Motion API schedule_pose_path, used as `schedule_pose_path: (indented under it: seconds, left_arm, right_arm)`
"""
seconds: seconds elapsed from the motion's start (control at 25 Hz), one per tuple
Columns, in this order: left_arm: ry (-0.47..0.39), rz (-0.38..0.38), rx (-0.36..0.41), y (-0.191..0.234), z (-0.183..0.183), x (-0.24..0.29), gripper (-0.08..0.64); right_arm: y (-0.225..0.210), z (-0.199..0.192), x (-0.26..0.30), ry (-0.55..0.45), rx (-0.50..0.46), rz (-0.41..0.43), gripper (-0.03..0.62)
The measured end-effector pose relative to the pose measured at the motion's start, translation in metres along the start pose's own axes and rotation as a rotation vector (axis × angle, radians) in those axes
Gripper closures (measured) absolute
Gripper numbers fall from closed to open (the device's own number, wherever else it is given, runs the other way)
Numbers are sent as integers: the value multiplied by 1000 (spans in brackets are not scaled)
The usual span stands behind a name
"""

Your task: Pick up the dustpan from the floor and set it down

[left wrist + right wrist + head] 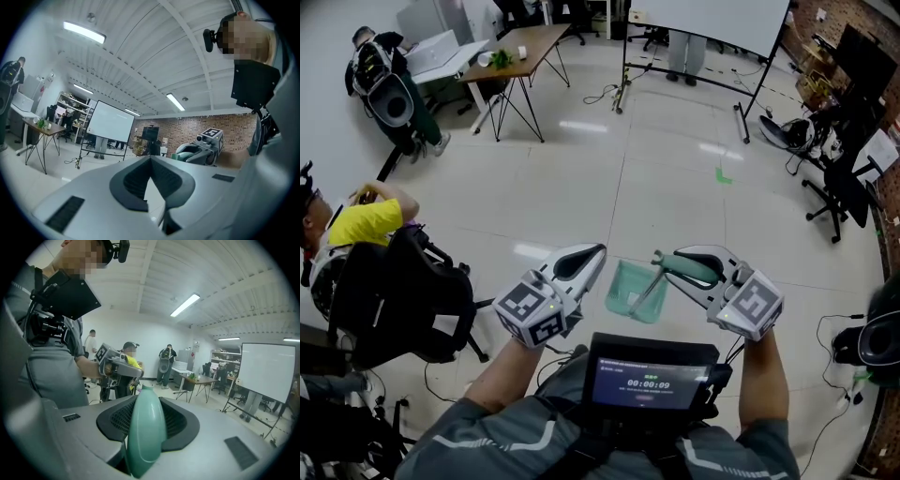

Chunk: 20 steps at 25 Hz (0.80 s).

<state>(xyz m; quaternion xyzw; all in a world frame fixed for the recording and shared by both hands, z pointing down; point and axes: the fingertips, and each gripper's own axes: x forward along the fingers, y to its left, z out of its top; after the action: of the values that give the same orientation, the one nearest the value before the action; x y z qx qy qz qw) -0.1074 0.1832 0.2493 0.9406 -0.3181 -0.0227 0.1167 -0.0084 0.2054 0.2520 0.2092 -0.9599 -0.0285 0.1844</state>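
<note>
A teal dustpan [636, 291] hangs in the air over the pale floor, its pan below and between my two grippers in the head view. My right gripper [661, 256] is shut on its rounded teal handle [145, 427], which fills the gap between the black pads in the right gripper view. My left gripper [598, 251] is held beside it to the left, apart from the dustpan. Its jaws meet at the tips with nothing between them [151, 159]. Each gripper shows in the other's view: the right gripper [199, 151] and the left gripper [117, 366].
A small screen [649, 375] is mounted on my chest. A seated person in a yellow shirt [366, 220] and a black chair [403, 300] are at the left. A wooden table [520, 47], a whiteboard stand [703, 19] and an office chair [844, 178] stand farther off.
</note>
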Motion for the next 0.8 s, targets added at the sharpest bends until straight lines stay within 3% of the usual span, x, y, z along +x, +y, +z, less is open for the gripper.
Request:
schedule_pose_path:
  seconds: [0.2,0.52,0.8]
  left_arm:
    - [0,5,28,21,1,-11,535]
    - [4,-17,23,101,17,-44,534]
    - [15,-21,22,202,28,-32,534]
  right_arm:
    - [-5,4,21,6,3,-14,449]
    - [-28,24,98,27,23,-42,449]
    - [-97,27,182,36,38,-58,449]
